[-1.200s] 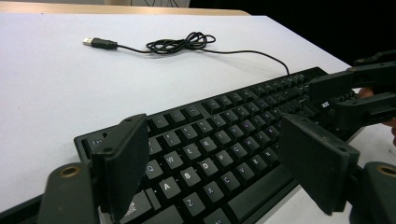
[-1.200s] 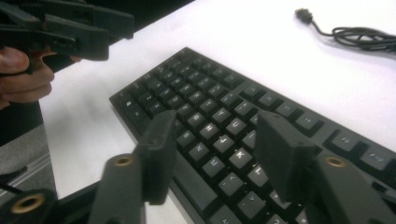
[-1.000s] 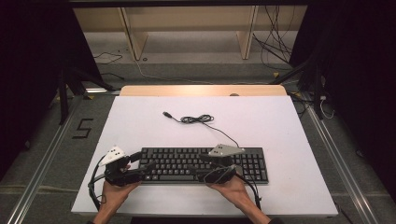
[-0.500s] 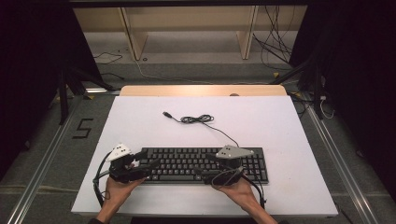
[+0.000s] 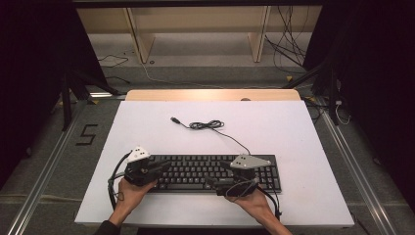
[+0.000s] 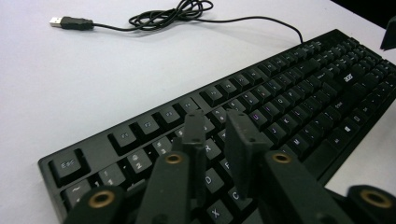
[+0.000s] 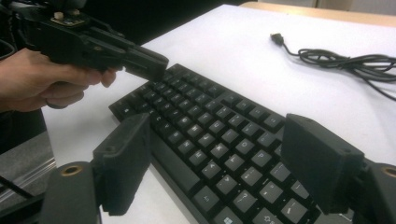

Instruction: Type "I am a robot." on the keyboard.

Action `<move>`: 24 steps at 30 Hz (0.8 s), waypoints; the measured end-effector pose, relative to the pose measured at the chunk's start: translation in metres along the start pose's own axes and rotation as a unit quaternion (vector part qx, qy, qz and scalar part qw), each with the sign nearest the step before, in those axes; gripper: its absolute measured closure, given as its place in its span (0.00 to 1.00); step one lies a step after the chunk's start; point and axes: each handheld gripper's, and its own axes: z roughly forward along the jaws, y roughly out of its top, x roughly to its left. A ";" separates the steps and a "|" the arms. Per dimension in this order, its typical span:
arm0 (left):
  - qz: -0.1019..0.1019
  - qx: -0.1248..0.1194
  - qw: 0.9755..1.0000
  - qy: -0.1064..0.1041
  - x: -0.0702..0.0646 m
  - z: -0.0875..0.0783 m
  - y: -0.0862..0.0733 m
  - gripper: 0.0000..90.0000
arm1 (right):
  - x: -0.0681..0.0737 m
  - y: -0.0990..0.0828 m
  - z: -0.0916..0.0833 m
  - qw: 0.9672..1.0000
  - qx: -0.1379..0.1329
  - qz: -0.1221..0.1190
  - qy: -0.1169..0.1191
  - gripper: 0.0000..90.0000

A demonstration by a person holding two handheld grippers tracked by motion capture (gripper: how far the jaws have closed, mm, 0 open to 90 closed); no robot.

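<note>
A black keyboard (image 5: pixel 208 172) lies flat on the near half of a white table (image 5: pixel 274 127), its long side running from nine to three o'clock in the high view. From its far edge a thin black cable (image 5: pixel 211 125) runs up toward twelve, loops into a small tangle near the middle of the table, and ends in a plug (image 5: pixel 174 120) at about eleven o'clock from the tangle (the plug lies free on the bare white surface).

The left gripper (image 5: pixel 165 166) hangs over the keyboard's left end, held by the left hand (image 5: pixel 131 192) at the seven o'clock corner of the keyboard. In the left gripper view its two black fingers (image 6: pixel 243 140) stand close together with only a narrow slit between them, having just been closing; nothing sits in that slit, and the tips hover above the letter rows. Whether they touch a key I cannot tell.

The right gripper (image 5: pixel 214 181) sits over the keyboard's near edge, right of its middle, with the right hand (image 5: pixel 252 200) at five o'clock from it. In the right gripper view its fingers (image 7: pixel 123 158) stand wide apart, having just been opening, one beside the keyboard's near edge over the table and the other above the keys; nothing is gripped between them.

Beyond the table's far edge, at twelve o'clock, stand pale wooden shelves (image 5: pixel 195 29) on a grey floor (image 5: pixel 73 147).
</note>
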 end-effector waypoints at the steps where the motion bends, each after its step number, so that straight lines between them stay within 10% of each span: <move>1: 0.000 0.000 1.000 0.000 0.000 0.000 0.000 0.89 | 0.000 0.000 0.000 1.000 0.000 0.000 0.000 0.28; 24: 0.015 0.061 0.998 -0.001 -0.002 0.032 0.004 0.99 | 0.001 -0.001 -0.006 1.000 -0.004 0.000 -0.001 0.26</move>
